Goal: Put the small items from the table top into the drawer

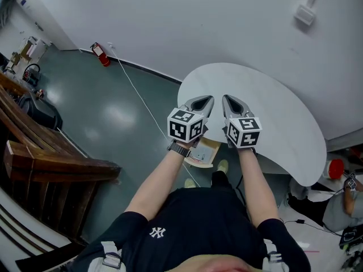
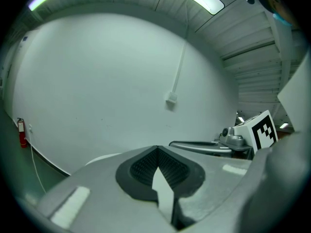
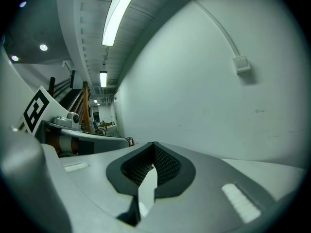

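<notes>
Hovering side by side above a white table top with a rounded outline [image 1: 272, 112], the two grey hand-held grippers point away from the person toward a plain white wall [image 1: 198, 21]. The left gripper [image 1: 209, 100] has its jaws brought together, tips touching, with only a thin sliver of light lower between the black ribbed pads [image 2: 146, 166]; nothing sits between them. The right gripper [image 1: 227, 99] is likewise pressed closed at the tips and holds nothing. The two grippers are near each other but apart, the black-and-white marker cube of the left one [image 1: 185, 124] and that of the right one [image 1: 244, 131] sitting just ahead of the person's hands. A dark wristwatch [image 1: 179, 149] circles the left wrist.

The table stands against the wall, its near edge under the forearms. Just below that edge, beside the left wrist, a pale yellow flat thing with print on it [image 1: 203, 152] shows; whether it is part of a drawer cannot be told.

Off to the left lies a dark green glossy floor [image 1: 113, 115], with a thin white cable [image 1: 136, 92] running across it from near a red fire extinguisher [image 1: 101, 54] at the foot of the wall. A brown slatted wooden bench [image 1: 54, 169] stands well apart at the left. A small white box [image 1: 304, 15] is mounted on the wall.
</notes>
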